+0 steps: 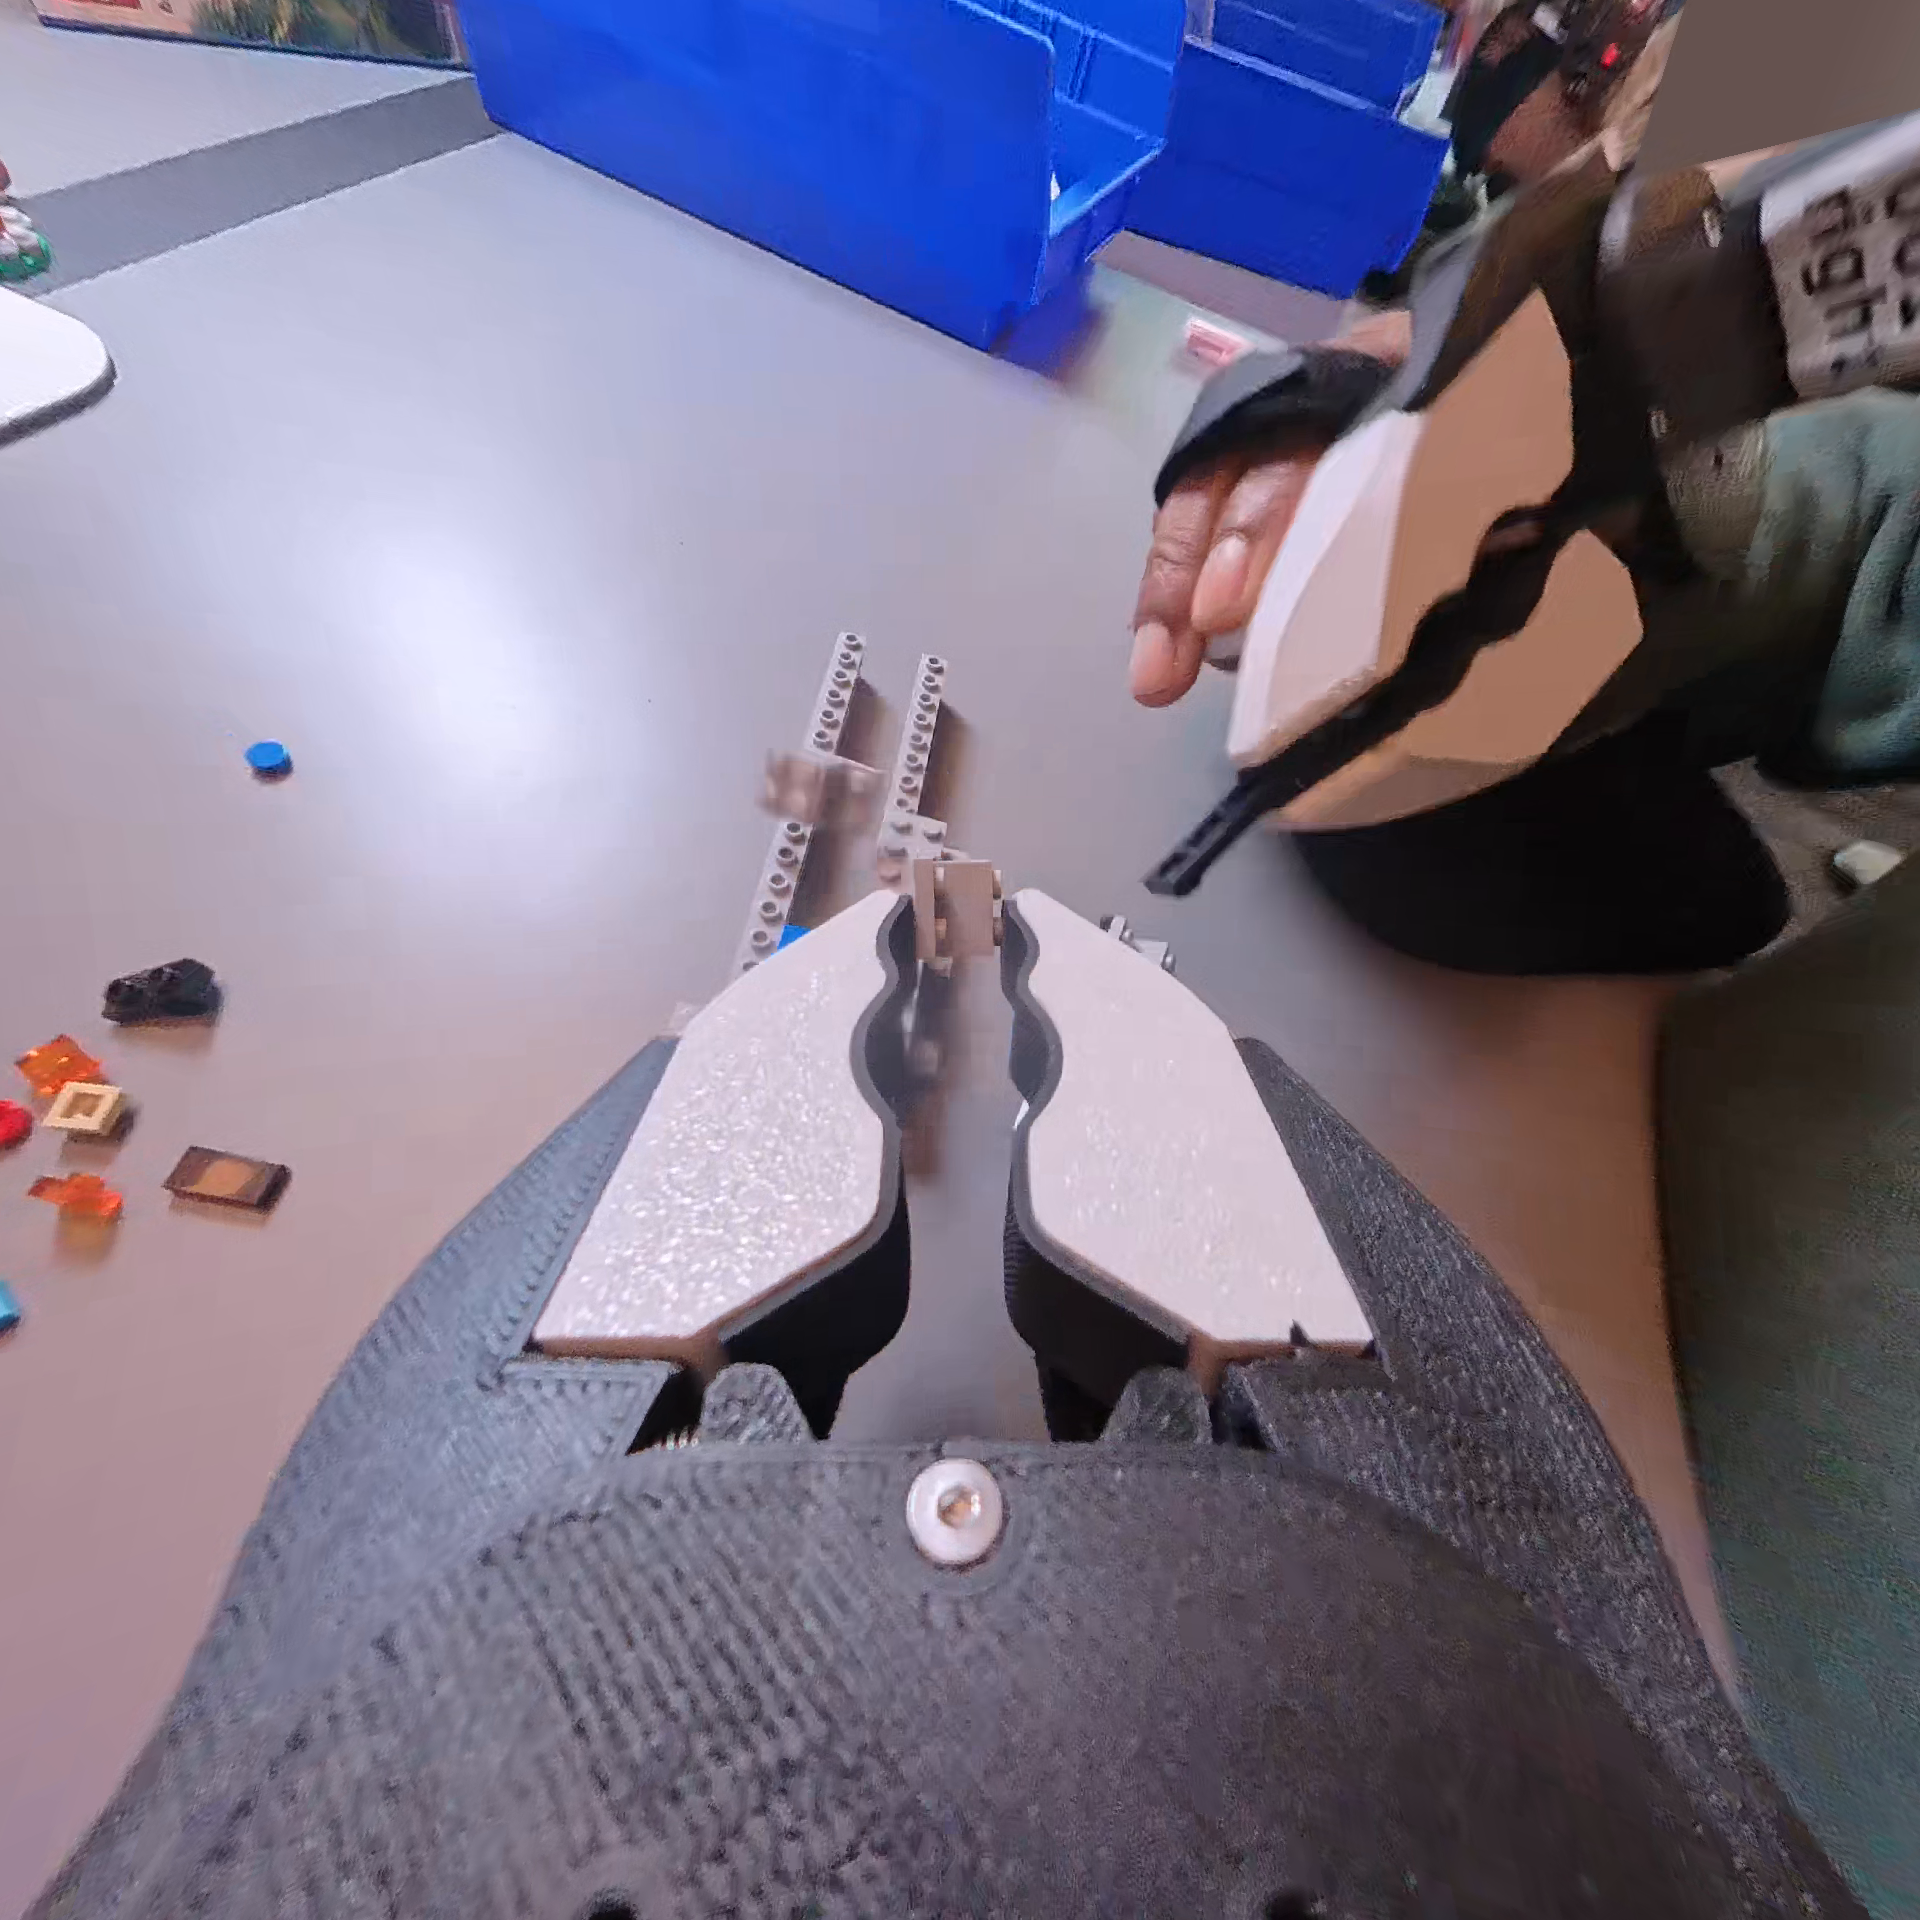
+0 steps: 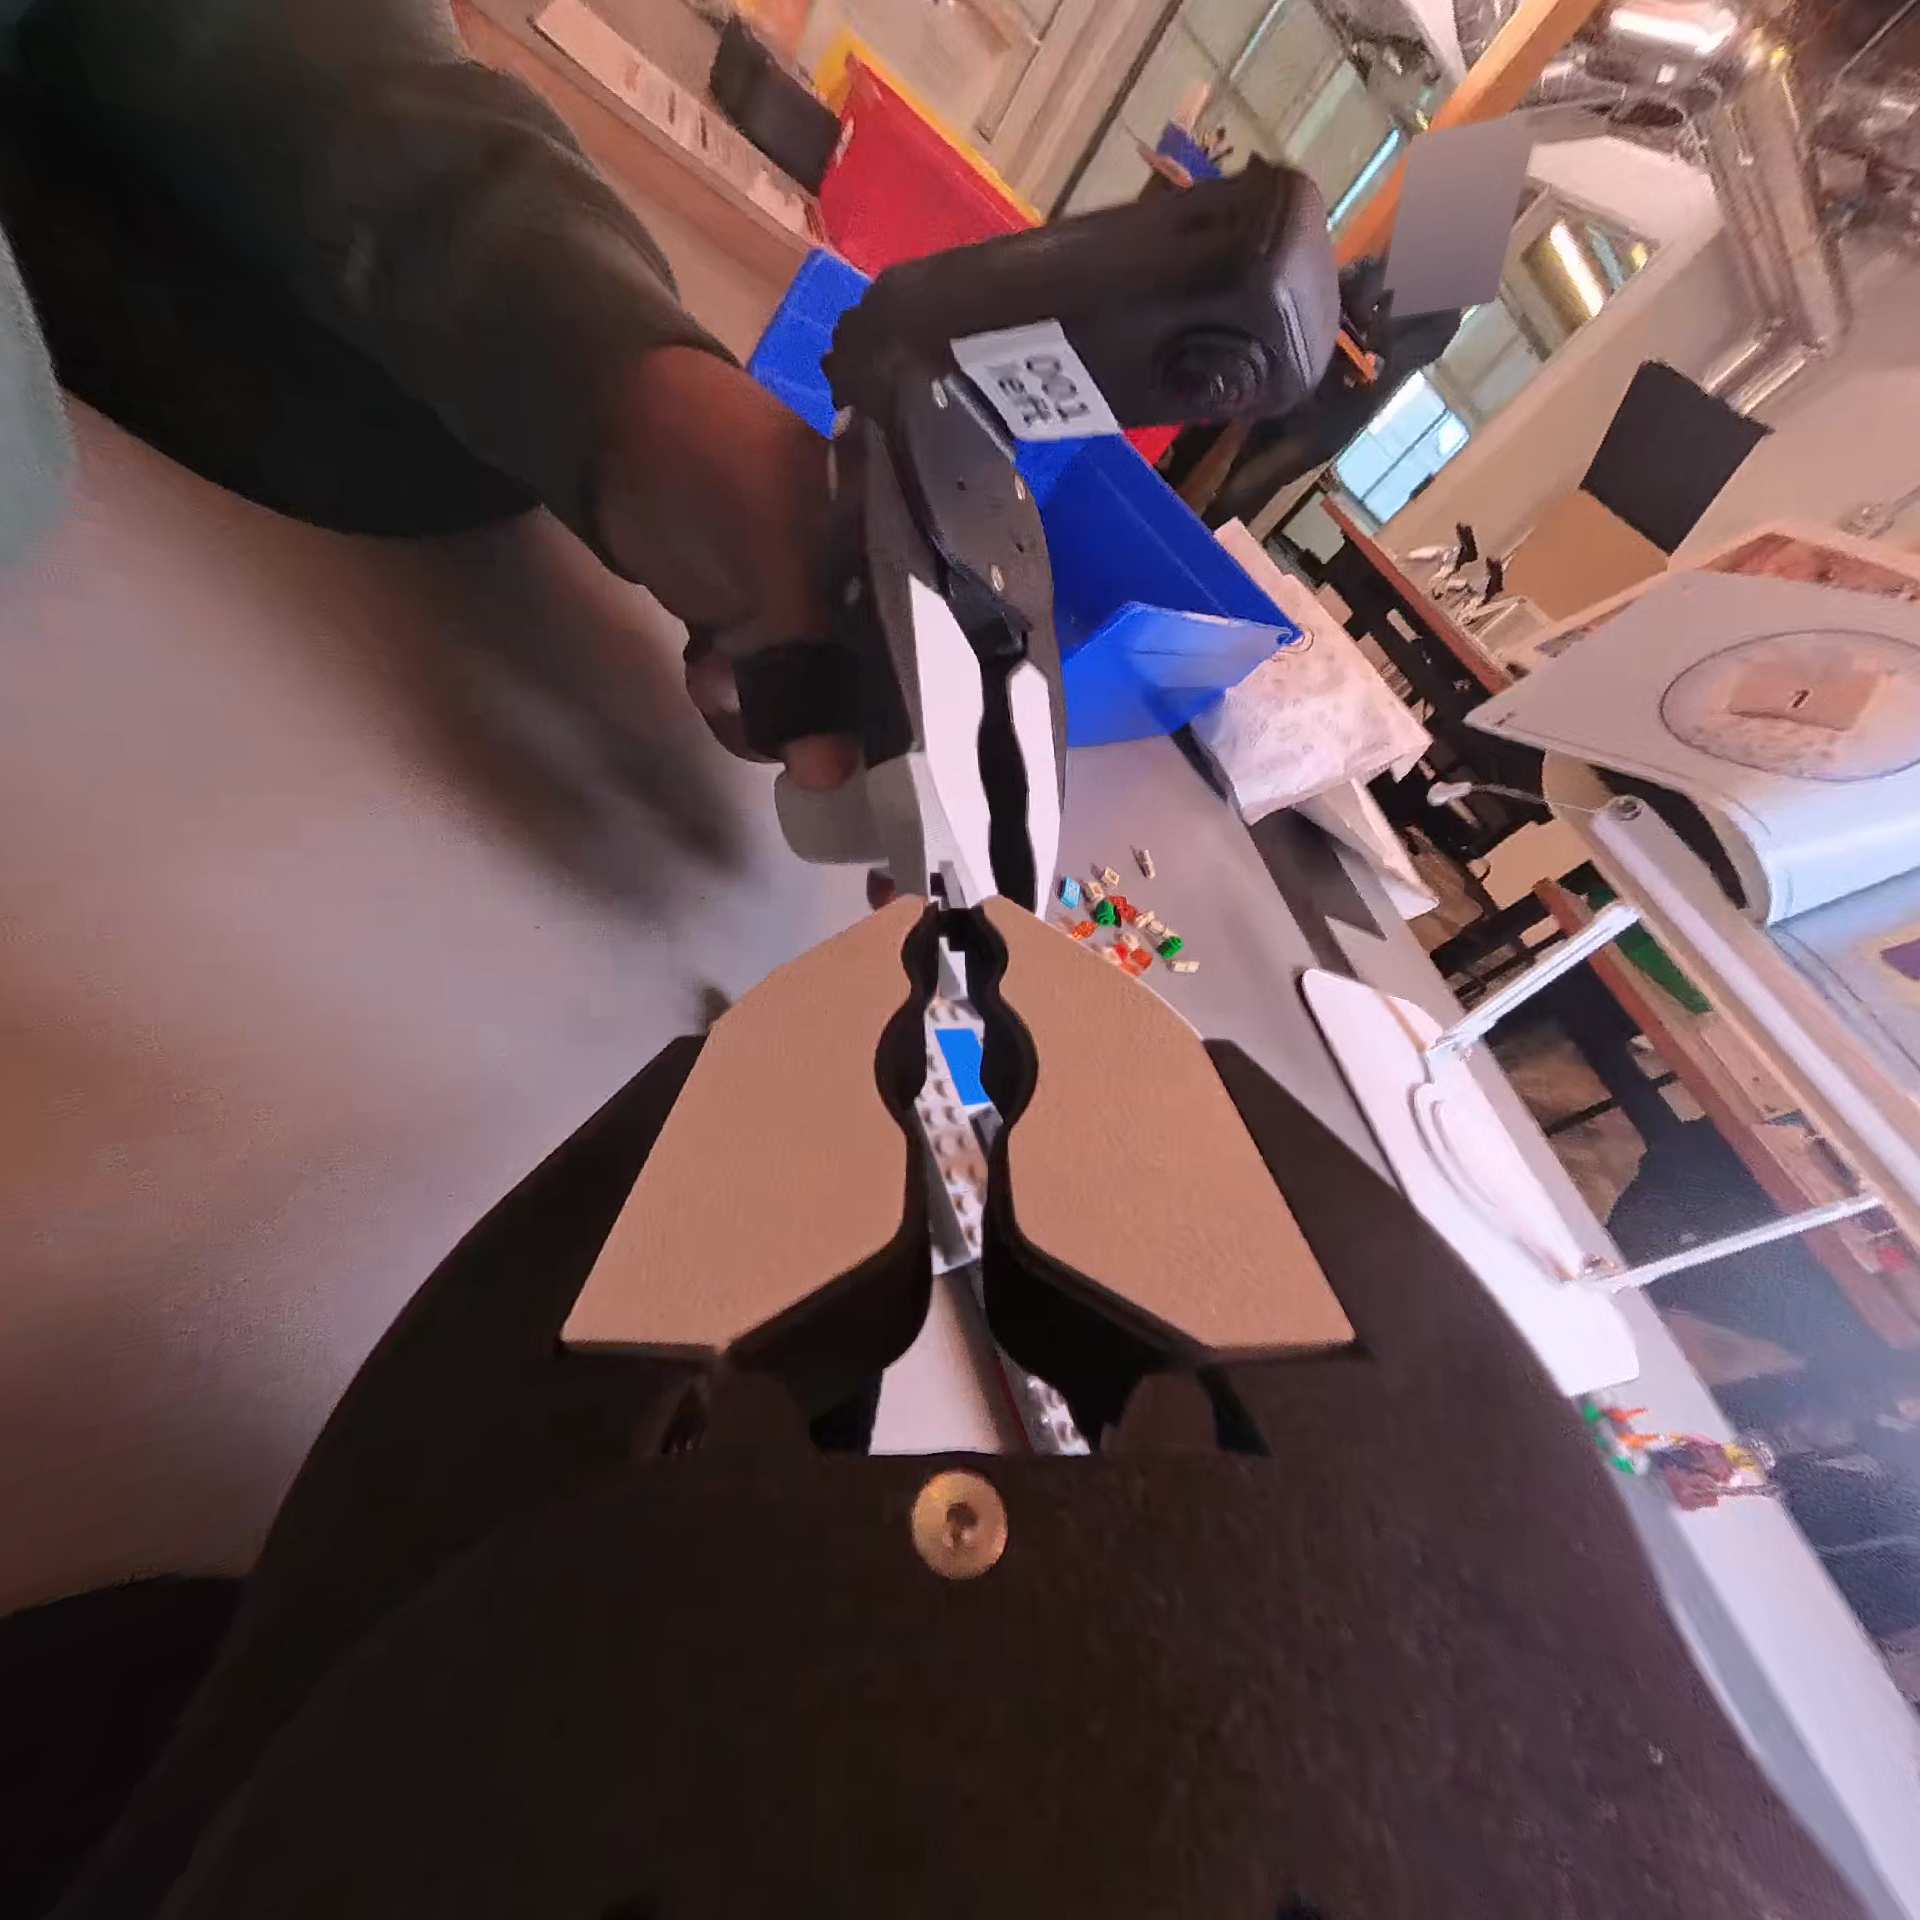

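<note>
Left wrist view: left gripper (image 1: 956,914) clamps a small grey brick piece (image 1: 961,914) above two grey studded beams (image 1: 831,769) on the table (image 1: 468,468). Right gripper (image 1: 1262,774), at far right, pinches a black bar (image 1: 1195,847). Loose bricks (image 1: 94,1112) lie at left.

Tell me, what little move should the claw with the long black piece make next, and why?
Probably ease the right claw toward the left claw. The right claw grips a long black piece that hangs above the table, close to the little grey-brown brick piece held in the left claw's tips, but the two are still apart. Go slowly; the picture looks blurred.
</note>
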Tool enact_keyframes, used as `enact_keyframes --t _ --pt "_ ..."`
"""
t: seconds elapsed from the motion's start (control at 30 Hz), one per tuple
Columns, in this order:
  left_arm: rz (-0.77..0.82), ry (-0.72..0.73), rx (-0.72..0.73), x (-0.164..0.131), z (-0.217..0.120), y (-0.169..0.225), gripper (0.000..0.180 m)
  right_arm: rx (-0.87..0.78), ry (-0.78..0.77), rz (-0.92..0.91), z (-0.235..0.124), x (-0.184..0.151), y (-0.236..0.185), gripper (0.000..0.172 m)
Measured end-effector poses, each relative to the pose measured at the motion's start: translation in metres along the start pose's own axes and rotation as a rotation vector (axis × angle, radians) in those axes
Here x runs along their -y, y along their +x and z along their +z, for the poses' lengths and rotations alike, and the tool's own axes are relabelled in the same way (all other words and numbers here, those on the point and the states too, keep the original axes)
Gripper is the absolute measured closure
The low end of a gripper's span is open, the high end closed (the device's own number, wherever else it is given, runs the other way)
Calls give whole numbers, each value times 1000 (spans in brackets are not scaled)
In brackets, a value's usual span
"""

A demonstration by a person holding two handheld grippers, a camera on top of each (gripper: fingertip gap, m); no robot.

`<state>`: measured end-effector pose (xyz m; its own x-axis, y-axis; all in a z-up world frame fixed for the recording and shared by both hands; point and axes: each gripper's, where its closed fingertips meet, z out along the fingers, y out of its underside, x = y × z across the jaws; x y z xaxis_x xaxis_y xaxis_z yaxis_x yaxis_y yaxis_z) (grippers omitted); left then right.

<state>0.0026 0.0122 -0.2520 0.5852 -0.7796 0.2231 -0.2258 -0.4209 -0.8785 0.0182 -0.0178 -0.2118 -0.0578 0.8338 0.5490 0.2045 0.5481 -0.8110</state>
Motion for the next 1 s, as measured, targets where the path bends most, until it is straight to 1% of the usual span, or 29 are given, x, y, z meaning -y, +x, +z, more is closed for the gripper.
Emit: enact_keyframes --t 0.03,0.1,0.17,0.3,0.37,0.4,0.47,0.53,0.6,0.63,0.67,0.7,0.73,0.77,0.83,0.87,0.93,0.97,1.0 --pt "37 -11 8 -1 -1 1 165 7 4 54 -1 -3 3 167" --pt "59 -51 -36 -6 1 10 165 62 26 201 -5 -8 8 167" --pt "90 -73 -36 -12 2 12 165 112 59 323 -8 -10 11 167" --pt "121 -75 -18 -14 1 8 165 124 62 395 -9 -18 17 166" --pt "166 -76 0 -11 -5 3 165 120 54 411 -9 -21 18 166" --pt "211 -79 33 -7 -11 -2 165 116 48 414 -9 -23 19 166" --pt "329 -77 143 7 -32 -18 165 105 33 416 -9 -27 21 166" --pt "416 -71 311 28 -67 -45 165 99 27 422 -9 -29 23 166" --pt "444 -114 518 41 -115 -81 165 99 24 434 -9 -31 24 166" --pt "433 -152 632 41 -142 -101 165 103 22 440 -9 -32 24 166" --pt "390 -204 726 35 -167 -120 165 106 21 443 -9 -32 23 166" --pt "317 -268 783 23 -188 -136 165 108 23 443 -8 -32 23 166" --pt "230 -325 803 7 -203 -147 164 111 25 442 -8 -31 22 166" --pt "150 -366 792 -8 -212 -154 155 113 26 440 -8 -31 22 166" --pt "27 -421 740 -33 -217 -160 133 118 24 438 -7 -30 20 166" --pt "2 -435 711 -40 -216 -160 122 120 23 437 -7 -30 19 166" --pt "13 -436 683 -42 -212 -157 113 120 24 434 -7 -30 19 166" --pt "45 -425 690 -36 -210 -156 112 119 25 432 -7 -29 19 166" --pt "95 -387 693 -25 -206 -152 114 119 29 431 -7 -29 19 166"
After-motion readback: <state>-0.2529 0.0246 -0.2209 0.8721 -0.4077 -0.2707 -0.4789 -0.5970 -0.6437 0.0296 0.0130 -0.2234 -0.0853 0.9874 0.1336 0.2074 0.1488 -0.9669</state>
